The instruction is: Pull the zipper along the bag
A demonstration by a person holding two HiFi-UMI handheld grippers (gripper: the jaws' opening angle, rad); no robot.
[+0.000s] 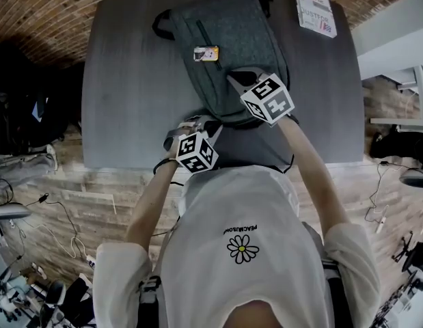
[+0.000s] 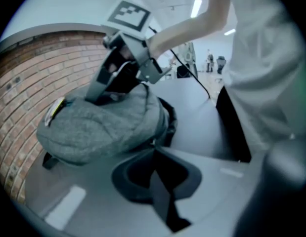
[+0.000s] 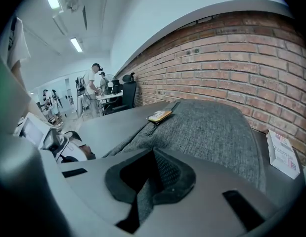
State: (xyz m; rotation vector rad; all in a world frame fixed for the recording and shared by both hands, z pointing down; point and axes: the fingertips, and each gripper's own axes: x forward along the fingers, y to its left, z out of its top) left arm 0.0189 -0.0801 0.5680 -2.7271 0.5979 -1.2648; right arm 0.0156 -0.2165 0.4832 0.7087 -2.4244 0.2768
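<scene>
Grey bag [image 1: 232, 36] lies flat on the dark table [image 1: 129, 80], its near end close to the table's front edge. Both forearms reach forward from white sleeves. The right one stretches further, tipping the right gripper [image 1: 242, 80] down onto the bag's near right part. The left one is bent, with the left gripper [image 1: 201, 123] at the bag's near left corner. Seen along its own jaws, the right gripper is clamped on a fold of the bag's grey cloth. The left gripper's jaws are together, tips at the bag's edge, where a small pale speck shows; I cannot tell whether that is the zipper pull. Only the head view shows the whole layout: a yellow tag [image 1: 206, 54] on the bag's middle, a box [image 1: 315, 10] at the far right corner, and a brick wall [image 1: 47, 19] beyond. Bare tabletop lies left of the bag.
</scene>
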